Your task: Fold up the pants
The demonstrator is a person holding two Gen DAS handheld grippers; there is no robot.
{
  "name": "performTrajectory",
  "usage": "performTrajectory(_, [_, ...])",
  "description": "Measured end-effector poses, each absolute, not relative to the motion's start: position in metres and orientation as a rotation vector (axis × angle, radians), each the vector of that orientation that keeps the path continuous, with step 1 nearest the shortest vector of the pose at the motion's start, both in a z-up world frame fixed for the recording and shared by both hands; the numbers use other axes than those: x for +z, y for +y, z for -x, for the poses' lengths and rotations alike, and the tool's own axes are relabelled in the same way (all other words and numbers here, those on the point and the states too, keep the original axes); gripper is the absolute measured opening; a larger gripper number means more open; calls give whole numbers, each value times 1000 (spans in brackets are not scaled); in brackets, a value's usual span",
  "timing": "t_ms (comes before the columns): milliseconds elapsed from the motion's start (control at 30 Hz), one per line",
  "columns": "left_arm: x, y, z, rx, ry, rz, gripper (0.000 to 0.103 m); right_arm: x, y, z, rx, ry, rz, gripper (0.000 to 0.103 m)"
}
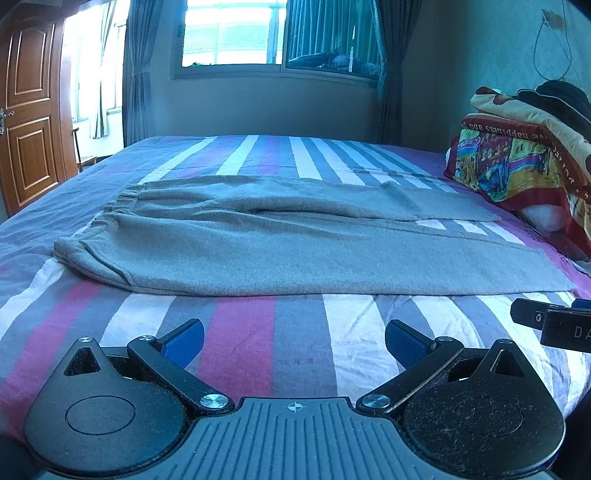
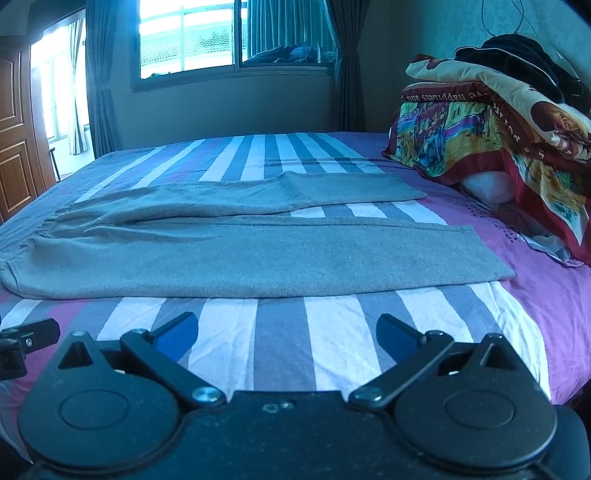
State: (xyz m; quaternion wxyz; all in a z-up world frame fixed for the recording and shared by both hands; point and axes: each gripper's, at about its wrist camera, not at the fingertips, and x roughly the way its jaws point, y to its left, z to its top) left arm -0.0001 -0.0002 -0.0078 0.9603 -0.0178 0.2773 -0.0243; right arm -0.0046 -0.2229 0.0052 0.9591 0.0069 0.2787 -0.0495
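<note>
Grey pants (image 1: 280, 251) lie flat across the striped bed, waistband to the left, both legs spread apart and running to the right. They also show in the right wrist view (image 2: 258, 254). My left gripper (image 1: 294, 341) is open and empty, hovering over the bedsheet a short way in front of the near leg's edge. My right gripper (image 2: 287, 338) is open and empty too, over the sheet in front of the near leg, closer to its cuff end. The right gripper's side (image 1: 554, 325) shows at the left wrist view's right edge.
The bed (image 1: 240, 332) has a striped purple, grey and white sheet. A pile of folded colourful blankets and a pillow (image 2: 498, 129) sits at the right by the leg cuffs. A wooden door (image 1: 29, 110) stands at left, a curtained window (image 1: 232, 33) behind.
</note>
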Motion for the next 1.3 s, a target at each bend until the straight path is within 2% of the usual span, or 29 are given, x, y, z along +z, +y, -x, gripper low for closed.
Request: performTrajectory(1300, [-12,-3,2,-57,577,34,103,6,-223,7,-104,565,-14,103])
